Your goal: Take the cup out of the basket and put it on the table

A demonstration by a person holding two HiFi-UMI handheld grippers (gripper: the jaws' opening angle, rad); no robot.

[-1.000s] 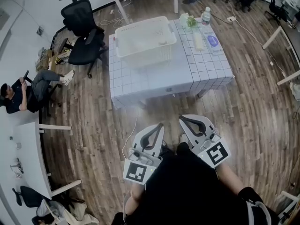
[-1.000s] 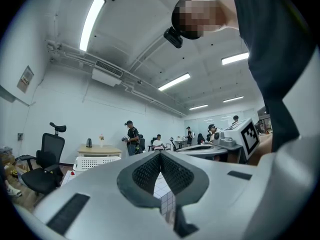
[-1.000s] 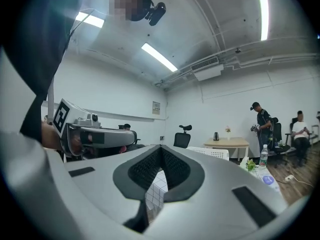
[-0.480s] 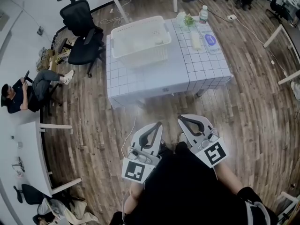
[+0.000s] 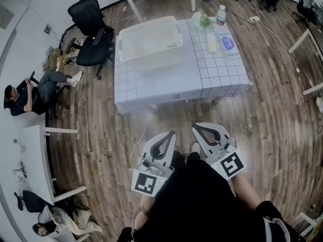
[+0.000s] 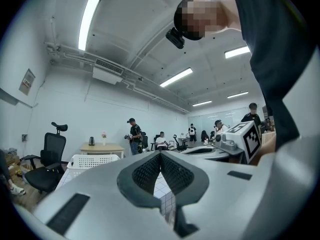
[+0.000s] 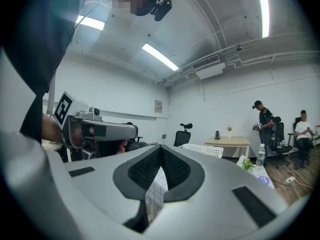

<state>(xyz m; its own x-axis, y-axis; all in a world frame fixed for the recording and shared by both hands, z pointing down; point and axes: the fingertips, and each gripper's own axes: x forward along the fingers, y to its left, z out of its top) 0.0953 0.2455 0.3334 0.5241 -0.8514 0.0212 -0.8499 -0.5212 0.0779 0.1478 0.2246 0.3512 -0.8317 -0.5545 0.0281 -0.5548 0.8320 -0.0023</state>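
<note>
nearest, the left gripper (image 5: 170,134) and the right gripper (image 5: 195,127) are held side by side in front of the person's dark top, both pointing level toward the table (image 5: 176,82). each gripper's own view shows its two jaws pressed together at the tips with nothing between them; the head view shows them only from above, as closed grey wedges. a strip of wooden floor (image 5: 166,121) lies beyond them, so both grippers are well apart from the table, whose top is tiled white. the head view shows the white basket (image 5: 146,25) standing on the table's far left part, with a water bottle (image 5: 221,15) and a small green plant (image 5: 204,21) at the far right corner. the cup cannot be made out in any view: from above the basket's inside is a pale blur, and the gripper views meet only its perforated wall. a black office chair (image 5: 92,26) stands left of the table. the left gripper view alone shows, behind the basket, a wooden desk (image 6: 102,147) with a kettle (image 6: 92,141) and a standing person (image 6: 134,138).
</note>
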